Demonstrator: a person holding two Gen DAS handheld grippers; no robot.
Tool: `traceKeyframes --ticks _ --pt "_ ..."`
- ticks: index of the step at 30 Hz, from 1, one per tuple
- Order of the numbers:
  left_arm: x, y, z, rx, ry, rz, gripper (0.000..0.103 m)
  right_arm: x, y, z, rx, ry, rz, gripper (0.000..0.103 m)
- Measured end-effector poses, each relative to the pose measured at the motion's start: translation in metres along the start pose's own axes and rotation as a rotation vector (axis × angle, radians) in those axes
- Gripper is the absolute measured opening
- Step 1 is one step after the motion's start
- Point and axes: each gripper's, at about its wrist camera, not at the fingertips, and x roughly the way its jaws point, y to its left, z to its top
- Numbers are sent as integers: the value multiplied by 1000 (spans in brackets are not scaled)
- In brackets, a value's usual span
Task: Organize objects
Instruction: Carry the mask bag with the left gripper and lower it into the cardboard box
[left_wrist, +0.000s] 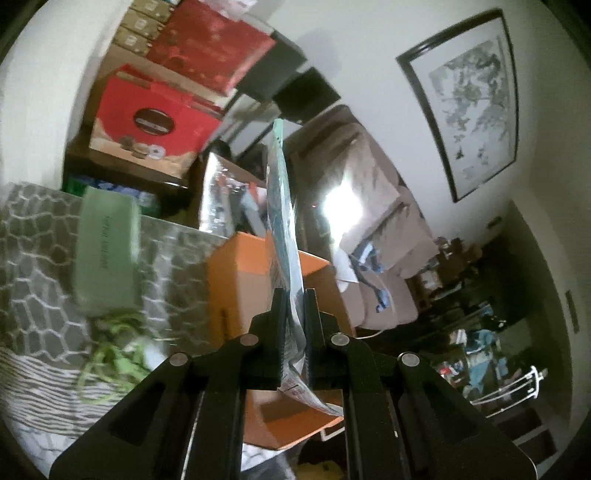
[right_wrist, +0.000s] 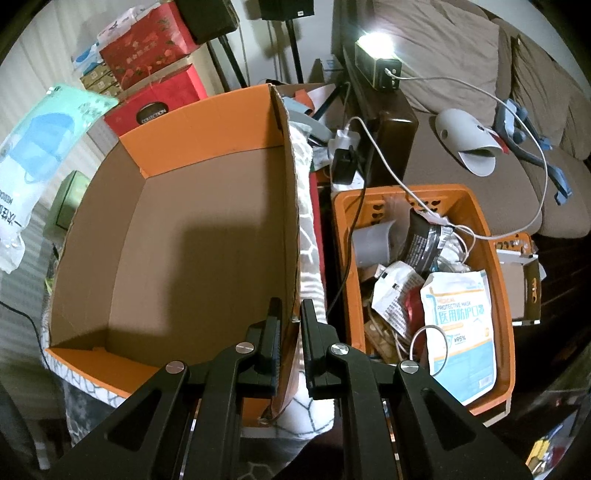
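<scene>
Grippers: two, the left gripper (left_wrist: 295, 295) and the right gripper (right_wrist: 290, 304)
Cardboard boxes: one, the orange box (right_wrist: 207, 122)
Orange baskets: one, the basket (right_wrist: 504, 314)
Mask packets: two, the held packet (left_wrist: 282, 221) and the packet in the basket (right_wrist: 461, 325)
Red gift boxes: two, (right_wrist: 155, 107) and (right_wrist: 147, 48)
Green cases: one, the case (left_wrist: 107, 254)
Framed pictures: one, the picture (left_wrist: 469, 99)
Lamps: one, the lamp (right_wrist: 376, 62)

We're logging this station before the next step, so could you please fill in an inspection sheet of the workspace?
Surface: grey-and-white patterned cloth.
Job's things: empty cardboard box; mask packet held aloft.
Clutter: orange basket full of packets; green case.
Grippers: left gripper shut on mask packet; right gripper clamps the box's wall.
Cables: white cable running from the lamp.
Surroundings: sofa, red boxes, framed picture.
</scene>
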Motion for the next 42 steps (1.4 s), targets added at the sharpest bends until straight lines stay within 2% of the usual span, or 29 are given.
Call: traceKeyframes --ticks 8,14,22,28,36,42 --pt "68 -19 -24 -39 78 -28 8 0 -1 0 8 0 13 9" --pt "107 -20 -51 -96 113 -59 8 0 -1 -1 9 -3 12 9" --pt "146 -17 -79 -156 151 -78 8 0 0 -1 10 -3 12 9" --pt "163 -11 -91 -220 136 -84 8 0 0 -1 11 -4 13 9" --pt "187 -4 -112 -287 152 -52 8 -1 2 -1 12 -5 14 9" --pt "195 -5 -120 -279 194 10 8 -1 1 -1 12 -5 15 9"
